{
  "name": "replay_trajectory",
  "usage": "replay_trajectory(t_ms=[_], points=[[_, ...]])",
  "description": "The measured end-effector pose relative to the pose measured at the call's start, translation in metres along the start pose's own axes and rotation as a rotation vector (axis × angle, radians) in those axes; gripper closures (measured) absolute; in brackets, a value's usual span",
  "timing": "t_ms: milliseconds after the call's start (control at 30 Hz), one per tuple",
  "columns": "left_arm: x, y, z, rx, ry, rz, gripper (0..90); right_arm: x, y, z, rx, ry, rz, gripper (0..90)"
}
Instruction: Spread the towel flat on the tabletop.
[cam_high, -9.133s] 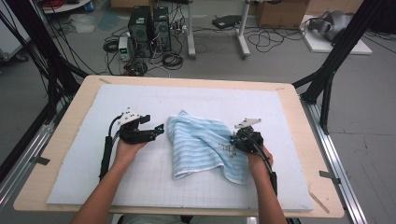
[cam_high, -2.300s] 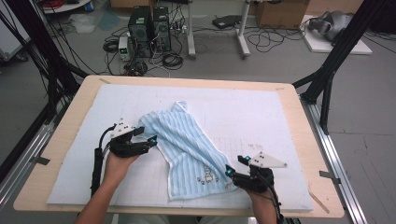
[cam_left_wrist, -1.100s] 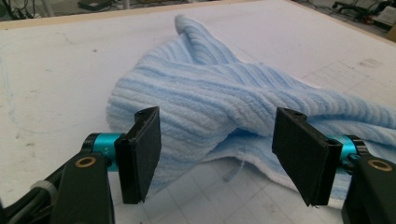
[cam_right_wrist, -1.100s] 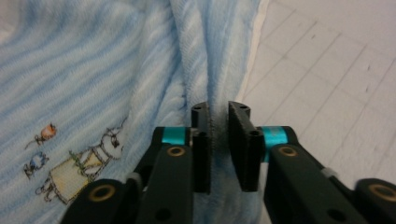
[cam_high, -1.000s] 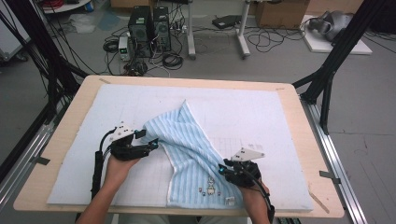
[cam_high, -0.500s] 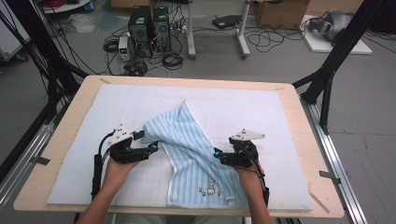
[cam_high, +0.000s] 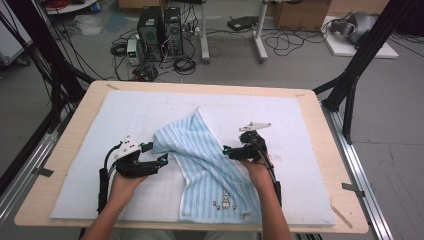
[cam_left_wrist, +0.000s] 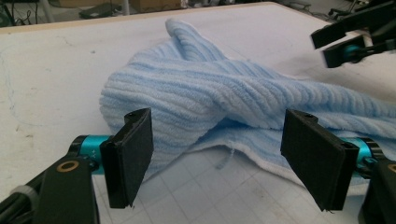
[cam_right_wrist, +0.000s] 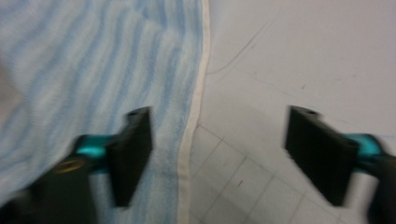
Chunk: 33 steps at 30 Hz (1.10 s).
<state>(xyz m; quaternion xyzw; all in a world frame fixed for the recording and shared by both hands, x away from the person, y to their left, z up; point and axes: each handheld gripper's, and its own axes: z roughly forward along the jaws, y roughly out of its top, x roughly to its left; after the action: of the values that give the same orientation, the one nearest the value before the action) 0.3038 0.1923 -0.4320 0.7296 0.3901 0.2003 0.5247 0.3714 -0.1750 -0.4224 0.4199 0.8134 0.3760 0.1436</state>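
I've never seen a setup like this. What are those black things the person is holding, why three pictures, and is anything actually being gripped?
No robot here: a person holds a hand-operated claw in each hand. The high view looks down on the table; the other two come from small cameras riding on each claw, looking along its black jaws. On the white mat lies a light blue striped towel, partly bunched up. The left claw sits at the bunched end, jaws apart, gripping nothing. The right claw has just been closing somewhat but stands open over the towel's cream edge, holding nothing.
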Motion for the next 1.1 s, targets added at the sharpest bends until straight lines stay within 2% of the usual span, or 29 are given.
replay_trajectory(t_ms=[100, 233, 333, 433, 533, 567, 600, 667, 733, 933, 1100], points=[[-0.001, -0.002, -0.001, 0.003, 0.006, -0.004, 26.2, 0.003, 0.005, 0.016, 0.028, -0.014, -0.032, 51.6], [-0.002, -0.005, -0.001, 0.014, 0.010, -0.002, 26.3, 0.006, 0.008, 0.036, 0.065, -0.012, -0.046, 50.1], [-0.001, -0.006, 0.000, 0.022, 0.013, -0.002, 26.4, 0.011, 0.011, 0.041, 0.057, -0.004, -0.082, 54.2], [-0.002, -0.007, 0.002, 0.027, 0.012, -0.004, 26.5, 0.014, 0.013, 0.043, 0.054, 0.009, -0.121, 64.6], [-0.002, -0.008, 0.004, 0.023, 0.008, -0.013, 26.6, 0.014, 0.012, 0.043, 0.059, 0.053, -0.099, 77.6], [-0.003, -0.008, 0.004, 0.024, 0.006, -0.009, 26.9, 0.013, 0.012, 0.043, 0.062, 0.073, -0.080, 85.3], [-0.003, -0.009, 0.005, 0.024, 0.006, -0.010, 27.3, 0.012, 0.012, 0.043, 0.064, 0.096, -0.061, 86.4], [-0.004, -0.010, 0.007, 0.036, 0.003, -0.013, 27.4, 0.013, 0.012, 0.041, 0.072, 0.093, -0.059, 87.3], [-0.005, -0.011, 0.009, 0.036, -0.001, -0.016, 27.5, 0.013, 0.013, 0.037, 0.072, 0.047, -0.086, 87.5], [-0.007, -0.017, 0.005, 0.037, 0.003, -0.020, 28.5, -0.003, 0.004, 0.012, -0.010, -0.110, 0.002, 87.5], [-0.008, -0.015, 0.006, 0.034, 0.011, -0.019, 28.8, -0.025, -0.007, -0.004, -0.031, -0.214, 0.071, 87.4]])
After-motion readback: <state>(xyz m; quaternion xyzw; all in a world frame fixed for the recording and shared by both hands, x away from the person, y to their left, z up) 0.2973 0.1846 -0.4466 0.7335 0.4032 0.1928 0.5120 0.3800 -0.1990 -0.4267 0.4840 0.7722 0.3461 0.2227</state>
